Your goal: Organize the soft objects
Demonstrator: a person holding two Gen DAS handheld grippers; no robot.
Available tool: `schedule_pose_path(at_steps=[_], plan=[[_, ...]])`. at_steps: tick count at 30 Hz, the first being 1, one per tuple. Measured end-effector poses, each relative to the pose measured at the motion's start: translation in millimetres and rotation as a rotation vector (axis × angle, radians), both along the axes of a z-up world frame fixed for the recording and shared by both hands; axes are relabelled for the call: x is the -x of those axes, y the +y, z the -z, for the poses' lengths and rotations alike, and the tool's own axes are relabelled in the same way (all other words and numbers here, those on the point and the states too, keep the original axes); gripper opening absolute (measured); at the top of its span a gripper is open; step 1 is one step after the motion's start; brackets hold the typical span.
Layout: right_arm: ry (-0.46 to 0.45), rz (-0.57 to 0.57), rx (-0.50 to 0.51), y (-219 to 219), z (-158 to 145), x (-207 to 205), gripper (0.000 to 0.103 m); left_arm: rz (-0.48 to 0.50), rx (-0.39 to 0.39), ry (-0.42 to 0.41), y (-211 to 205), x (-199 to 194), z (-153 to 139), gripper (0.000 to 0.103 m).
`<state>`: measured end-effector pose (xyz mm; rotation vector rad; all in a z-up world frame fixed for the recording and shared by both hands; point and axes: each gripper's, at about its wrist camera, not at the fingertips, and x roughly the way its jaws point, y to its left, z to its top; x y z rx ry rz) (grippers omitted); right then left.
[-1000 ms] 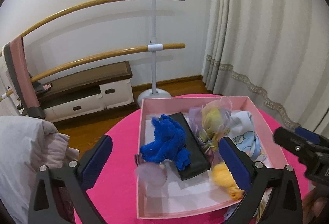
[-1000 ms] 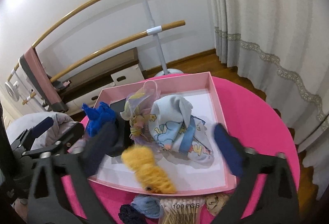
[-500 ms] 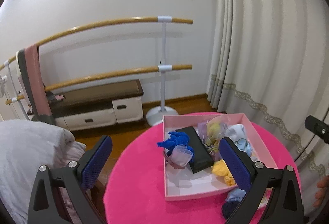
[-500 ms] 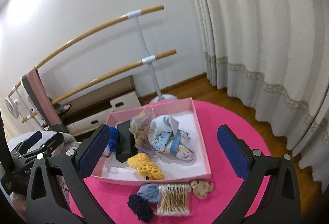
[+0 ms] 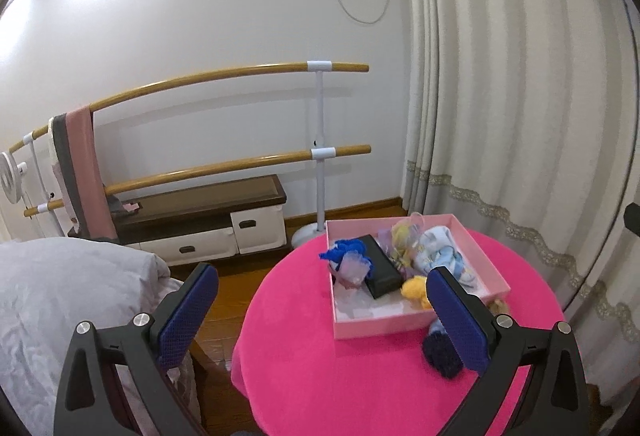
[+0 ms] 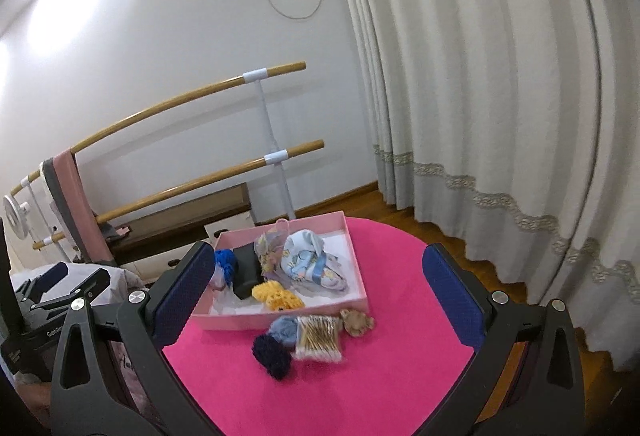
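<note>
A pink box [image 6: 354,250] [image 5: 404,328] stands on a round pink table [image 6: 360,388] [image 5: 320,376]. It holds a blue fuzzy item [image 6: 225,262], a black case [image 6: 246,270], a yellow knit piece [image 6: 276,296], a sheer bag [image 6: 270,246] and a light blue printed cloth [image 6: 308,262]. In front of the box lie a navy scrunchie [image 6: 272,356], a light blue scrunchie [image 6: 284,328], a pack of cotton swabs [image 6: 320,338] and a tan scrunchie [image 6: 356,322]. My left gripper [image 5: 324,320] and right gripper [image 6: 318,296] are both open, empty, high above and back from the table.
A ballet barre stand [image 5: 320,148] with a pink towel [image 5: 80,164] stands by the wall over a low cabinet [image 5: 200,224]. Curtains [image 6: 480,96] hang at right. A bed with a grey quilt [image 5: 60,296] lies left of the table.
Both grippers have pulled up and back from the box, so the table and its items now look smaller and farther away. Both stay open and empty.
</note>
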<state>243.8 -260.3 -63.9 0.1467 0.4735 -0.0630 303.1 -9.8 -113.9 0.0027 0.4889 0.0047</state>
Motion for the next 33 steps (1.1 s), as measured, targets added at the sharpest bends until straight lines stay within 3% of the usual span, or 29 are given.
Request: schedule_pose_path(at_steps=[9,23,33], plan=[[-0.002,0.026,0.05,19.6,3.6,34.4,0.103,0.036,-0.009,-0.009,-15.2,51.3,0.4,0.103],[0.015,-0.004,0.07,24.0,10.4,35.6,0.103,0.013,0.015,0.003,-18.5,44.6,-12.3,0.103],[0.025,-0.019,0.049,15.8,15.7,21.5,0.103,0.016,-0.009,0.014,-28.7,33.9,-10.0,0.103]])
